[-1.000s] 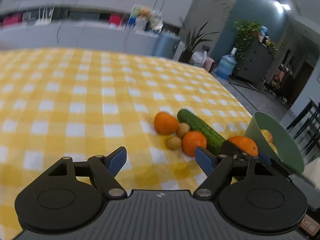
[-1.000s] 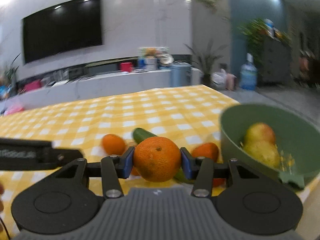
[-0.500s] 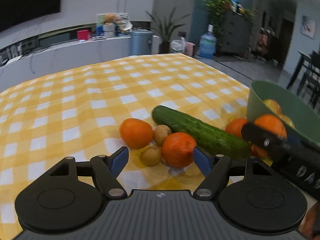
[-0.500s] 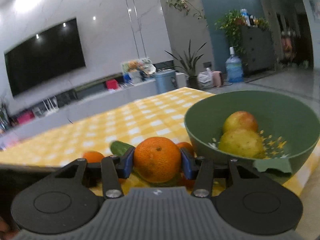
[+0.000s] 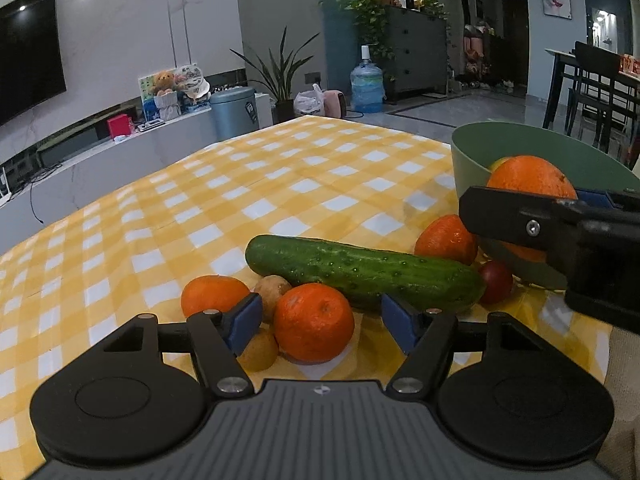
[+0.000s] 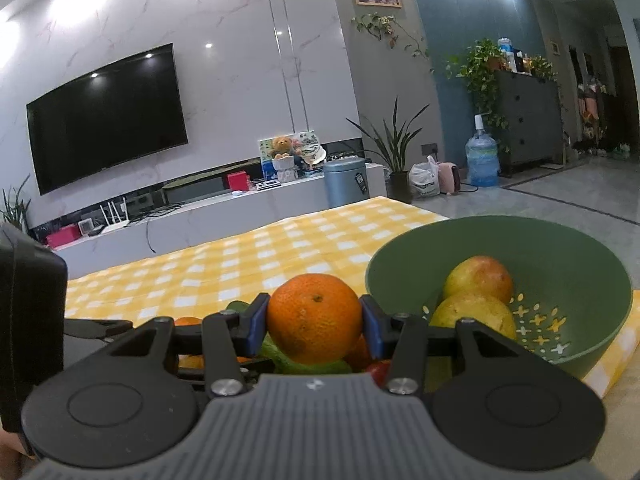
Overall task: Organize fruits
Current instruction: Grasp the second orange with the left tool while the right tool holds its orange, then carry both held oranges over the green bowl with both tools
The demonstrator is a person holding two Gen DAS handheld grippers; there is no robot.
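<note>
My right gripper (image 6: 314, 326) is shut on an orange (image 6: 314, 318) and holds it above the table, just left of the green bowl (image 6: 576, 248); it shows in the left wrist view (image 5: 532, 178) at the bowl (image 5: 472, 160). The bowl holds two yellow-red fruits (image 6: 478, 278). My left gripper (image 5: 322, 318) is open, its fingers either side of an orange (image 5: 314, 322) on the yellow checked cloth (image 5: 280, 184). Behind it lie a cucumber (image 5: 360, 268), two more oranges (image 5: 212, 294) (image 5: 446, 238), two small brown fruits (image 5: 272, 288) and a red fruit (image 5: 496, 280).
The table's far edge drops to the floor beyond the bowl. A white TV bench (image 6: 240, 208), a blue bin (image 6: 346, 180), plants and a water jug (image 6: 482, 158) stand far behind. Dark chairs (image 5: 592, 92) stand at the right.
My left gripper has moved closer to the fruit pile, so the nearest orange now sits between its open fingers. My right gripper has carried its orange toward the bowl.
</note>
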